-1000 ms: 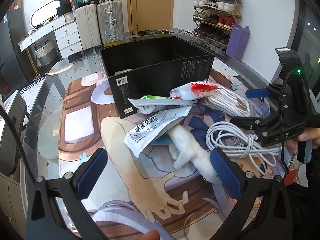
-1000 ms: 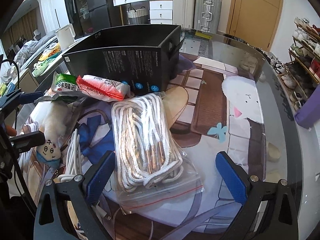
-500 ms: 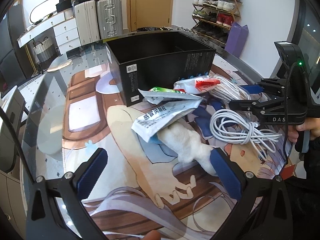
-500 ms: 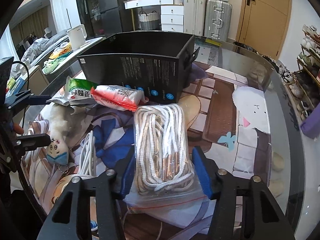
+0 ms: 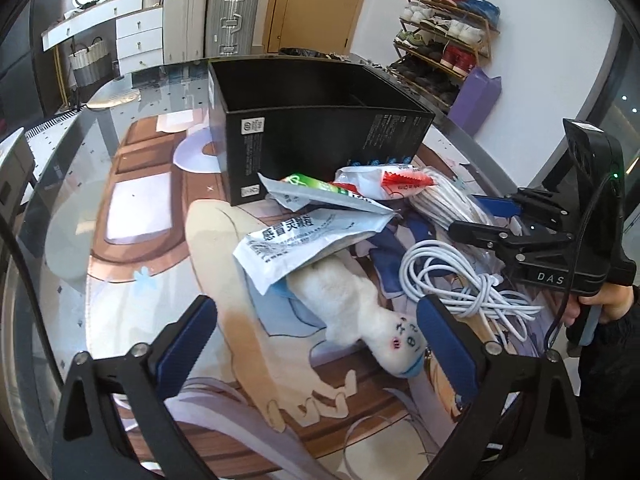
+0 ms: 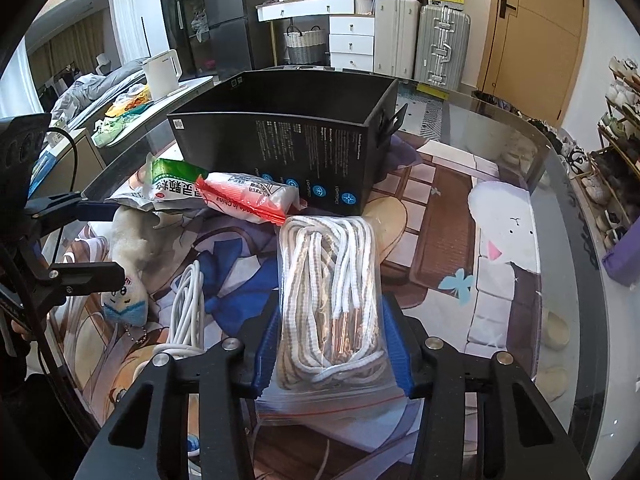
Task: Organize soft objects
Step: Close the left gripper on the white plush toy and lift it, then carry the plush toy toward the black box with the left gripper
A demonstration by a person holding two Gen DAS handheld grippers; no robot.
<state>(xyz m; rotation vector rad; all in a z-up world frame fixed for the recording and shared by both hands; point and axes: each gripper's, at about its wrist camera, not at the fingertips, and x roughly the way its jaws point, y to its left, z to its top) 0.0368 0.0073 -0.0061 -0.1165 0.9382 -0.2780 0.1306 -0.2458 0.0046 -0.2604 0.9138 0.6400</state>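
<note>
The right tongs (image 6: 332, 344) are closing, clenched on the bag of cords (image 6: 332, 304). The left tongs (image 5: 316, 340), wide apart, are closing around the plush toy (image 5: 360, 312).

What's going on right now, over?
Right hand-held gripper closing on bagged white cord. Left hand-held gripper closing slightly, nothing gripped, over plush toy. Black box beyond; red-white packet between, over.
</note>
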